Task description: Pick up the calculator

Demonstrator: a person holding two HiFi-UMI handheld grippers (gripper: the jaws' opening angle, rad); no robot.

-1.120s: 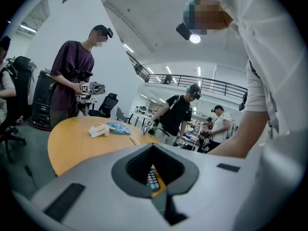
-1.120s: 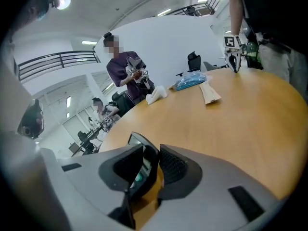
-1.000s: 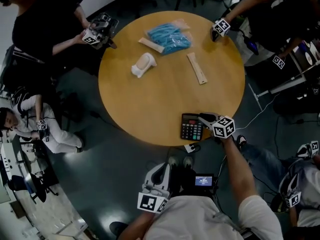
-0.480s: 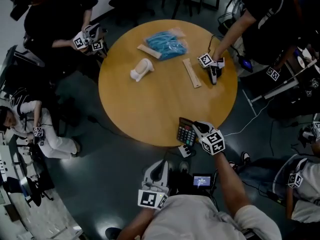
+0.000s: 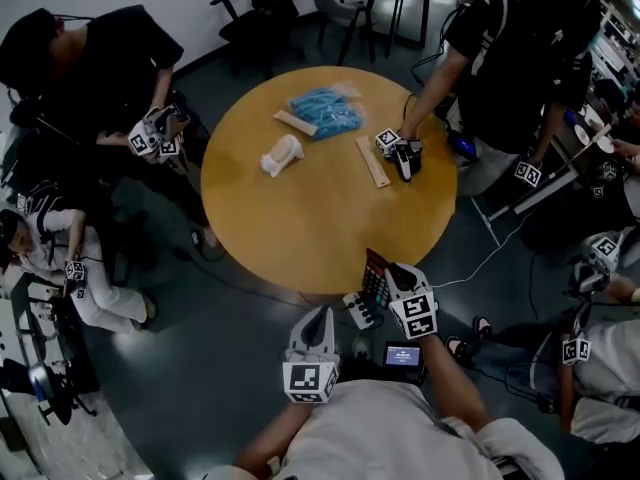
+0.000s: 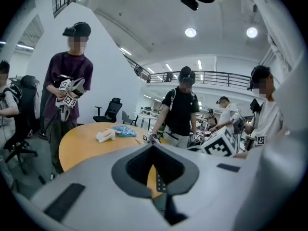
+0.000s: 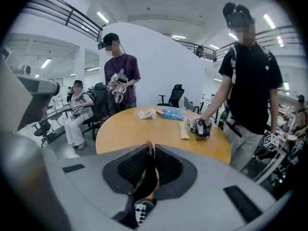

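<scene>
Lifted clear of the table (image 5: 300,223) edge since a second ago, the calculator (image 5: 373,276) hangs at lower centre, clenched edge-on in the right tongs (image 5: 388,270). The left tongs (image 5: 320,316) sit closed and empty below. Keep the squeeze firm so the calculator cannot pivot. The jaws hide most of its keypad.

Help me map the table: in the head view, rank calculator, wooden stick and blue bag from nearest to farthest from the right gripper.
1. calculator, clamped in the right gripper, near edge.
2. wooden stick, right of centre.
3. blue bag, far edge.
</scene>
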